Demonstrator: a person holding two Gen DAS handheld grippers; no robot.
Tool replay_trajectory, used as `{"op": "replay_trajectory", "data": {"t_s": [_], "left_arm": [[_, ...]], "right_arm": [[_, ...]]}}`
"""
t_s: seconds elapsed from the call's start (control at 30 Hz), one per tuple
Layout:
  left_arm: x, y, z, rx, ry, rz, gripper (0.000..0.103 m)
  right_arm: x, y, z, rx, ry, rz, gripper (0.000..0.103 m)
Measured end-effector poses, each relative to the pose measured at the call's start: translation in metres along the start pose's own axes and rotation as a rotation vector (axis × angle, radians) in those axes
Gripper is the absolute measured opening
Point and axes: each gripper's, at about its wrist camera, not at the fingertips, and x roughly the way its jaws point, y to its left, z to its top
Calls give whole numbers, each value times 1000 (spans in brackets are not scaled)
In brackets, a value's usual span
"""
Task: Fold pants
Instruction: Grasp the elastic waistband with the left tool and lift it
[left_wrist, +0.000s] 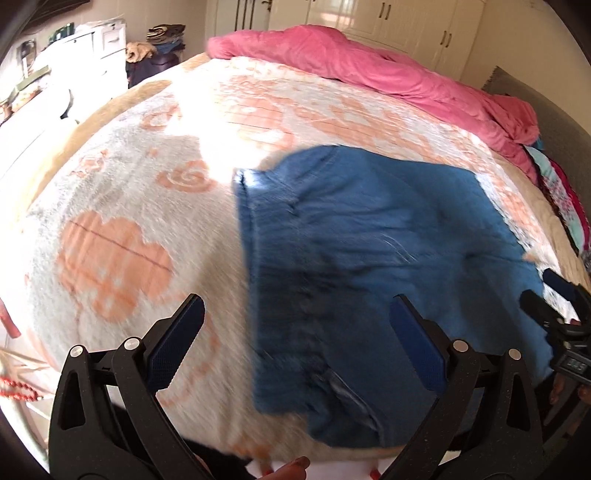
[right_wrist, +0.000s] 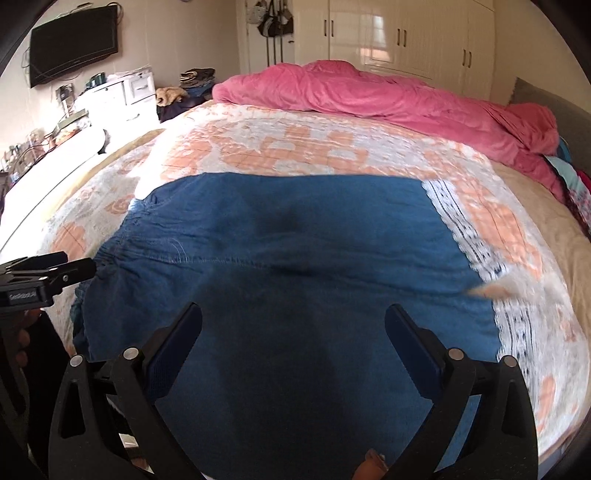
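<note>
The blue denim pants (right_wrist: 295, 258) lie spread flat on the peach-and-white patterned fleece blanket (left_wrist: 122, 221) covering the bed, filling the middle and lower part of the right wrist view and sitting right of centre in the left wrist view. Elastic waistband is bunched at their left edge, and a white lace-like trim runs down their right edge.

The left gripper (left_wrist: 295, 343) hangs above the pants' near left edge, jaws wide apart with nothing between them. The right gripper (right_wrist: 293, 347) is the same, spread wide over the middle of the denim.

There's white lettering on the left gripper's body at the left edge of the right wrist view, maybe "GenRobot.AI", too blurry to be sure.

Lots of bare blanket to the left and beyond the pants, up to the crumpled pink duvet (right_wrist: 388, 99) along the far side.
</note>
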Motion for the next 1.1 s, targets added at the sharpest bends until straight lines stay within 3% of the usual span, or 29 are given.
{"op": "replay_trajectory", "data": {"t_s": [0.1, 0.23, 0.47, 0.6, 0.77, 0.83, 0.93, 1.0, 1.1], "left_arm": [[9, 15, 15, -23, 10, -9, 94], [23, 25, 41, -10, 5, 32, 94], [60, 34, 70, 20, 59, 20, 94], [75, 37, 81, 38, 48, 59, 94], [98, 42, 90, 31, 78, 24, 94], [103, 43, 92, 25, 80, 7, 85], [110, 42, 93, 23, 87, -68, 56], [112, 38, 93, 46, 68, -69, 37], [109, 38, 92, 64, 51, -67, 33]], "right_arm": [[11, -1, 14, -10, 15, 28, 99], [26, 4, 36, -75, 3, 5, 99], [58, 11, 69, -149, 0, -17, 99], [84, 17, 84, -167, 37, 16, 99], [111, 27, 100, -210, 78, 21, 99], [120, 32, 105, -248, 85, 10, 99], [137, 34, 113, -282, 121, 25, 99], [147, 33, 117, -288, 137, 38, 99], [160, 32, 122, -325, 149, 26, 99]]}}
